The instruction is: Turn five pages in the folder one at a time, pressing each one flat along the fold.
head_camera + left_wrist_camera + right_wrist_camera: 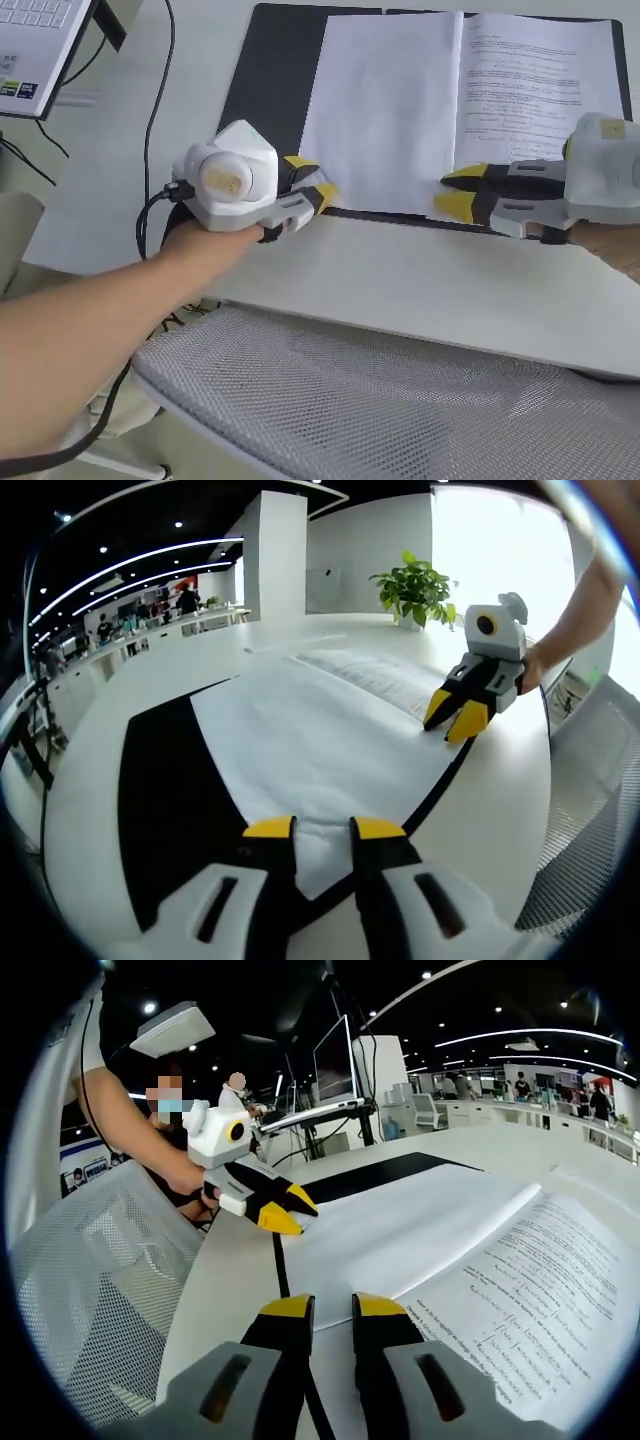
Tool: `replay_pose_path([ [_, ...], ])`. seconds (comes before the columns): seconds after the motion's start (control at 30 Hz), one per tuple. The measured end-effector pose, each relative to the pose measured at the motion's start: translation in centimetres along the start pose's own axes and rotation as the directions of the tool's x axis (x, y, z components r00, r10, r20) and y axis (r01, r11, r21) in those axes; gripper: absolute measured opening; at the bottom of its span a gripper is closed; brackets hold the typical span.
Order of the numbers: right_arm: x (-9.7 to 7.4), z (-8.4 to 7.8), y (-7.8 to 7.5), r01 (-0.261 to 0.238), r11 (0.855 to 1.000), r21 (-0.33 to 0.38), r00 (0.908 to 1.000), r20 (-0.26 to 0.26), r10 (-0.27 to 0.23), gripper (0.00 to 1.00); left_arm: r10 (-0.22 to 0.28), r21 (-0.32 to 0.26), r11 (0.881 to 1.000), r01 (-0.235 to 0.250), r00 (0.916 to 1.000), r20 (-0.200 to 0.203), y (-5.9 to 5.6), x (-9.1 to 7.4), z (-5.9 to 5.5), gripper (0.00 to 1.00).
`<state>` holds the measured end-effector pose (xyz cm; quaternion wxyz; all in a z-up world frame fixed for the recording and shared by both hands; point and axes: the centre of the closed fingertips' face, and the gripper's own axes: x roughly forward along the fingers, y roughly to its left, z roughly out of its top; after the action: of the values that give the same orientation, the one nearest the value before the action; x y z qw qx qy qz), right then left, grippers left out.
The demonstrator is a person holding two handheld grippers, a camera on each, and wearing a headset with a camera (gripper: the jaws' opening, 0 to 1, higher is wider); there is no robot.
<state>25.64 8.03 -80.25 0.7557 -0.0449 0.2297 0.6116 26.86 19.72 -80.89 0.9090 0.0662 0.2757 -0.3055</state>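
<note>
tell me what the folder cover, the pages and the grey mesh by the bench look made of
Folder cover: matte black and smooth, likely plastic or coated card; the look leaves it open. Pages: thin white paper, one printed, curving down at the fold. Grey mesh: open woven net, probably synthetic fabric, perhaps a chair's.

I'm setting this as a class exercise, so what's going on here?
A person works two grippers over an open folder on a white table. The left gripper is at the lower corner of the blank left page; the right gripper is at the lower edge of the printed right page, near the fold. Both are open, gripping nothing.
</note>
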Motion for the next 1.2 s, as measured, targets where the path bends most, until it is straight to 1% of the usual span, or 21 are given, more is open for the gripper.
replay_pose_path([
  [0.03,0.0,-0.1,0.2,0.001,1.000,-0.008,1.0000,-0.002,-0.001,0.13,0.000,0.001,1.000,0.000,1.0000,0.000,0.0,0.0,0.0,0.20],
  [0.5,-0.6,-0.9,2.3,-0.022,1.000,0.008,0.9997,-0.009,0.022,0.12,0.001,0.003,1.000,-0.001,1.0000,0.003,-0.1,-0.1,0.1,0.20],
  [0.63,-0.8,-1.0,2.9,-0.035,0.999,0.032,0.9994,-0.007,0.035,0.12,0.000,0.003,1.000,0.000,1.0000,0.003,0.0,-0.1,0.0,0.20],
  [0.8,-1.3,-1.0,4.2,-0.049,0.998,0.045,0.9987,-0.012,0.049,0.14,0.000,0.003,1.000,0.000,1.0000,0.000,0.0,0.0,0.0,0.20],
  [0.87,-1.6,-0.9,4.7,-0.048,0.997,0.059,0.9988,-0.003,0.048,0.14,0.000,0.005,1.000,0.000,1.0000,0.000,0.0,0.0,0.0,0.20],
  [0.9,-1.8,-0.5,4.8,-0.037,0.997,0.068,0.9992,0.014,0.036,0.15,0.000,0.004,1.000,0.000,1.0000,-0.001,0.0,0.0,0.0,0.20],
  [0.93,-2.0,0.0,4.9,-0.031,0.995,0.094,0.9989,0.038,0.028,0.15,0.000,0.004,1.000,0.000,1.0000,-0.001,0.0,0.0,0.0,0.20],
  [1.0,-2.7,0.7,4.7,-0.004,0.995,0.098,0.9982,0.059,-0.002,0.15,-0.001,0.005,1.000,0.001,1.0000,-0.001,0.0,0.0,0.0,0.20],
  [1.03,-3.1,1.2,4.5,0.016,0.990,0.138,0.9954,0.091,-0.029,0.15,-0.001,0.006,1.000,0.001,1.0000,-0.001,0.0,0.0,0.0,0.20],
  [1.07,-3.5,1.4,4.2,0.026,0.987,0.159,0.9932,0.108,-0.043,0.15,-0.001,0.006,1.000,0.001,1.0000,-0.002,0.0,0.0,0.0,0.20],
  [1.1,-4.3,1.4,3.4,0.060,0.985,0.162,0.9893,0.122,-0.080,0.15,-0.002,0.006,1.000,0.002,1.0000,-0.001,0.0,0.0,0.0,0.20],
  [1.13,-4.7,1.6,3.2,0.078,0.980,0.182,0.9859,0.132,-0.103,0.15,-0.003,0.007,1.000,0.003,1.0000,-0.001,0.0,0.0,0.0,0.20],
  [1.17,-5.1,1.8,3.1,0.084,0.976,0.201,0.9820,0.150,-0.116,0.15,-0.003,0.006,1.000,0.003,1.0000,-0.001,0.0,0.0,0.0,0.20],
  [1.2,-5.7,2.0,2.8,0.103,0.971,0.218,0.9767,0.163,-0.140,0.15,-0.003,0.006,1.000,0.003,1.0000,-0.002,0.0,0.0,0.0,0.20],
])
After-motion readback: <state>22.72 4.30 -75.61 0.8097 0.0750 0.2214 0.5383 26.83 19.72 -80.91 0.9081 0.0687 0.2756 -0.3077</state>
